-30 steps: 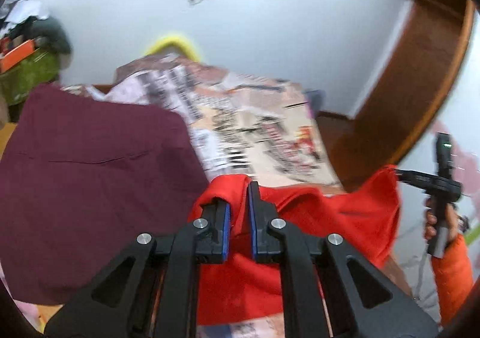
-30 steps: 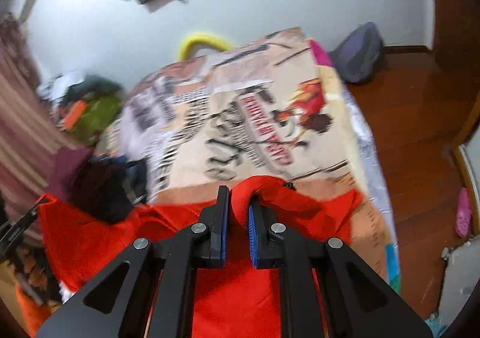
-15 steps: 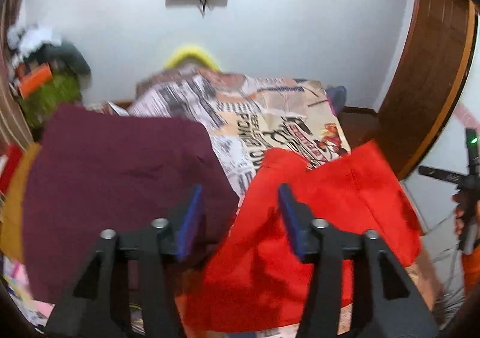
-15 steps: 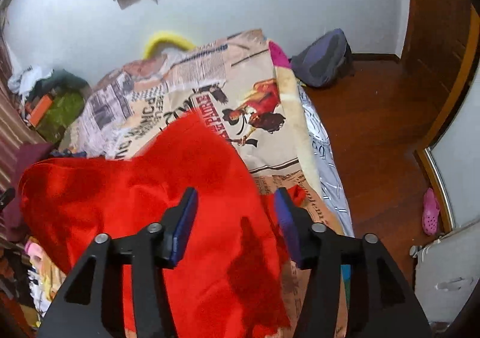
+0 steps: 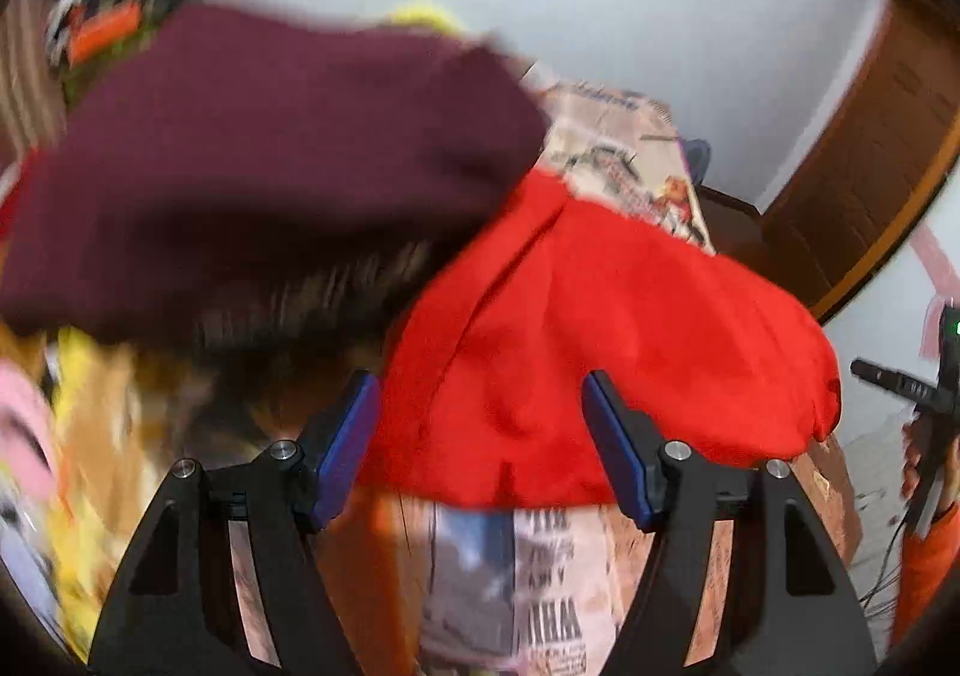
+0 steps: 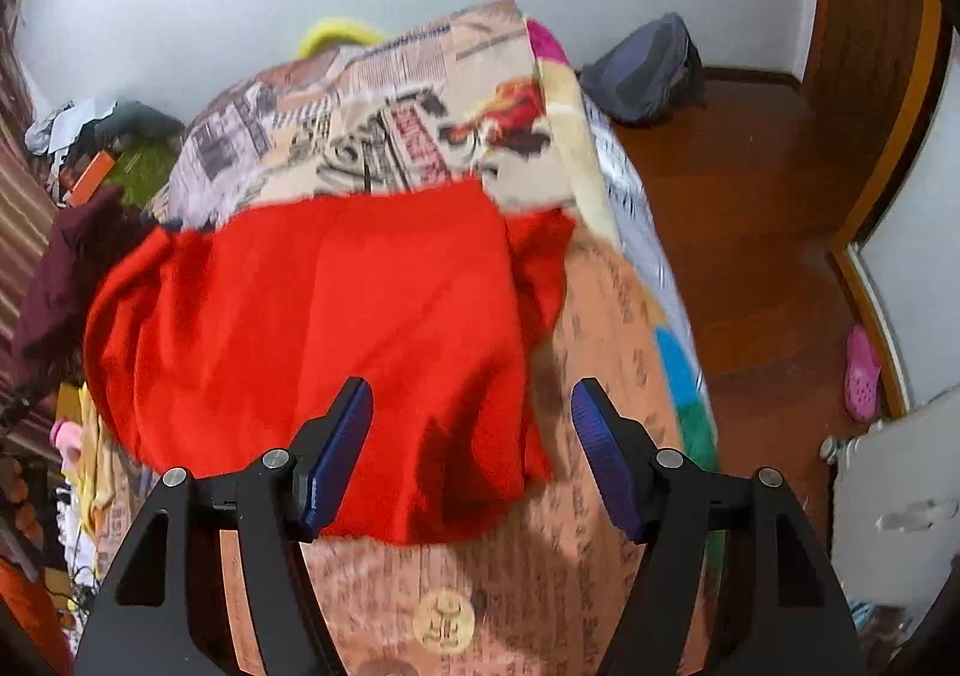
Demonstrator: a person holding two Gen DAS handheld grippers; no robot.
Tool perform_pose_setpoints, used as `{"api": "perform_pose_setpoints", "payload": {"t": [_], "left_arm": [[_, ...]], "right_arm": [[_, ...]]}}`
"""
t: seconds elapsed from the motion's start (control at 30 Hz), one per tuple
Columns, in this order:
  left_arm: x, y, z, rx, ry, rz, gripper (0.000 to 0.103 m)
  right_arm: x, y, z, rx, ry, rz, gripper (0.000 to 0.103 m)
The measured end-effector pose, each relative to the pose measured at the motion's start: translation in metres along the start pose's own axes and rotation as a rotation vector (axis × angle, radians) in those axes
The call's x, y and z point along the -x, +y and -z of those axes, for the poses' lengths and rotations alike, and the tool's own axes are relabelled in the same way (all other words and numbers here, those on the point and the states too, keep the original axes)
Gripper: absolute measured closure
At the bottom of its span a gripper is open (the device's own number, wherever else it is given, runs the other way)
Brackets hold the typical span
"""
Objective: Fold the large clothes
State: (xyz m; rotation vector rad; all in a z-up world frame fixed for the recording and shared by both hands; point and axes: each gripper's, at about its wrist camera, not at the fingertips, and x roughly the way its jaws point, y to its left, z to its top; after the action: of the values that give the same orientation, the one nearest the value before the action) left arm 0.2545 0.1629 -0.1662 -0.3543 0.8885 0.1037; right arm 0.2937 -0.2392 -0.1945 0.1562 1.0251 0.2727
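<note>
A red garment (image 6: 336, 334) lies folded on the printed bedspread (image 6: 420, 94); it also shows in the left wrist view (image 5: 600, 340). My right gripper (image 6: 471, 454) is open and empty, just above the garment's near edge. My left gripper (image 5: 480, 448) is open and empty, above the garment's near left edge. The right gripper's handle (image 5: 924, 388) shows at the far right of the left wrist view. A maroon garment (image 5: 258, 160) lies to the left of the red one, blurred; it also shows in the right wrist view (image 6: 66, 262).
More clothes in yellow and pink (image 5: 54, 424) lie at the left edge of the bed. A grey backpack (image 6: 648, 70) sits on the wooden floor (image 6: 756, 214) to the right of the bed. A pink shoe (image 6: 861, 373) lies near the door.
Both grippers have opened and let go of the red garment, which has dropped flat on the bed. Both have drawn back towards the near edge.
</note>
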Motion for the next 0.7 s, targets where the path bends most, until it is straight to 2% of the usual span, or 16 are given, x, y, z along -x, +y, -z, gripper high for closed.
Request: {"api": "perform_pose_setpoints", "payload": {"t": [0.1, 0.17, 0.3, 0.4, 0.53, 0.7], "left_arm": [[-0.021, 0.014, 0.022, 0.074, 0.048, -0.039, 0.034], [-0.035, 0.018, 0.032, 0.101, 0.081, -0.037, 0.034], [-0.064, 0.031, 0.047, 0.223, 0.134, -0.005, 0.034], [-0.081, 0.044, 0.051, 0.330, 0.126, 0.002, 0.034], [-0.098, 0.052, 0.047, 0.442, 0.110, 0.118, 0.034], [-0.111, 0.055, 0.039, 0.488, 0.069, 0.140, 0.034]], "right_arm": [[-0.014, -0.004, 0.012, -0.017, 0.022, 0.012, 0.038], [-0.023, -0.007, 0.018, -0.044, 0.043, 0.000, 0.038], [-0.041, -0.017, 0.019, -0.135, 0.046, -0.016, 0.038], [-0.050, -0.025, 0.018, -0.215, 0.020, -0.026, 0.038], [-0.067, -0.033, 0.013, -0.318, 0.041, -0.121, 0.038], [-0.076, -0.026, 0.009, -0.321, 0.017, -0.166, 0.038]]}}
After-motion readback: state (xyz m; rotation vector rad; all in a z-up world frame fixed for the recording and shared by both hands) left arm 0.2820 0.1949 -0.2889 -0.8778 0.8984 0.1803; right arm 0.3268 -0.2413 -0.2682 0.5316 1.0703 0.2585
